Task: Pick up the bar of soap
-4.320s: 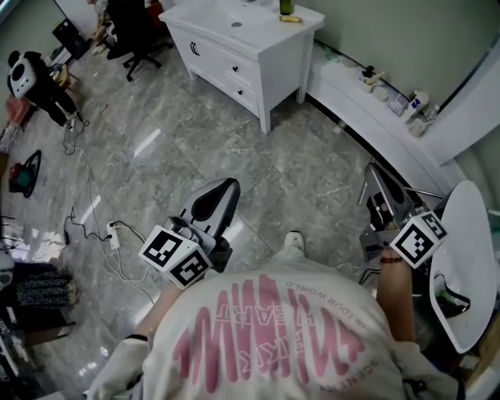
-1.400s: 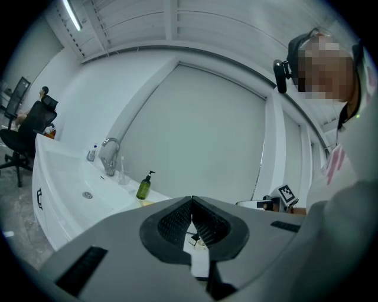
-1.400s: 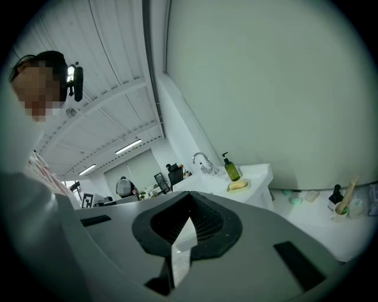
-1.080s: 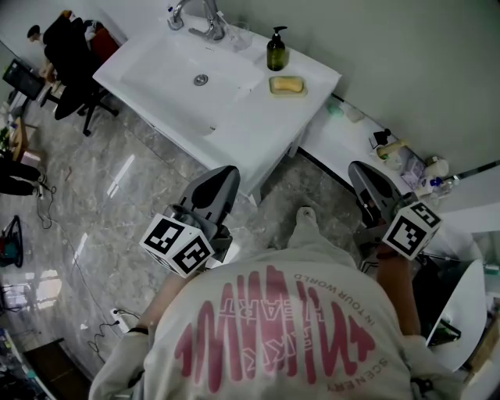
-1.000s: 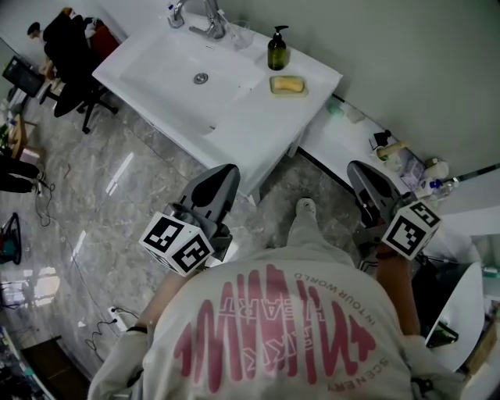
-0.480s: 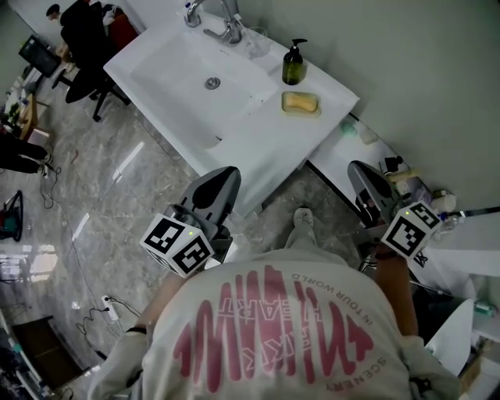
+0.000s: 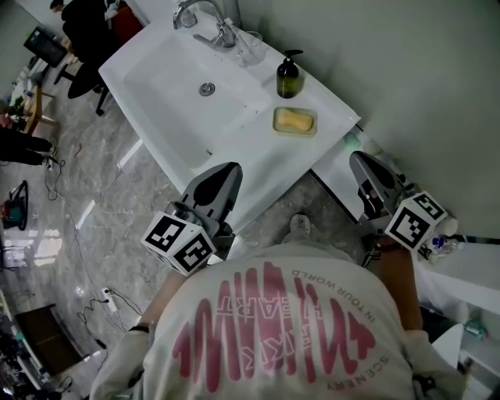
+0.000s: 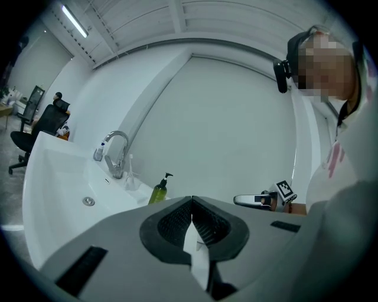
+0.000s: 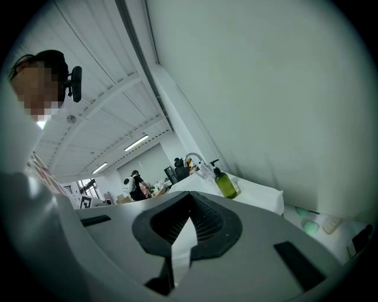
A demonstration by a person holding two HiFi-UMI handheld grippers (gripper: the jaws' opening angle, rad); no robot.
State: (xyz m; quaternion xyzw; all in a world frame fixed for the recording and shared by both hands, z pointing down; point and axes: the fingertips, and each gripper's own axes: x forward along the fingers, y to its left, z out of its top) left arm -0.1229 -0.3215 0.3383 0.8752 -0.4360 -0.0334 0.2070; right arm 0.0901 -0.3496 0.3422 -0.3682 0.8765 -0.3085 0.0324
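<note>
The yellow bar of soap (image 7: 293, 119) lies in a clear dish on the right part of the white washbasin (image 7: 168, 86), just in front of a green pump bottle (image 7: 287, 77). My left gripper (image 7: 229, 167) is shut and empty, its tip over the basin's near edge, below and left of the soap. Off the basin's right end, my right gripper (image 7: 358, 156) is also shut and empty. In the left gripper view the shut gripper (image 8: 192, 213) faces the bottle (image 8: 158, 190); the soap is hidden. The right gripper view shows the shut gripper (image 9: 190, 205) and the bottle (image 9: 225, 184).
A chrome tap (image 7: 205, 19) and a drinking glass (image 7: 248, 47) stand at the basin's back. A low white ledge (image 7: 469, 262) with small items runs right of it. An office chair (image 7: 86, 23) and floor cables (image 7: 109, 301) are at the left.
The washbasin and soap have come closer and lower in the head view as the person stepped toward them. Both grippers stay shut, now nearer the basin.
</note>
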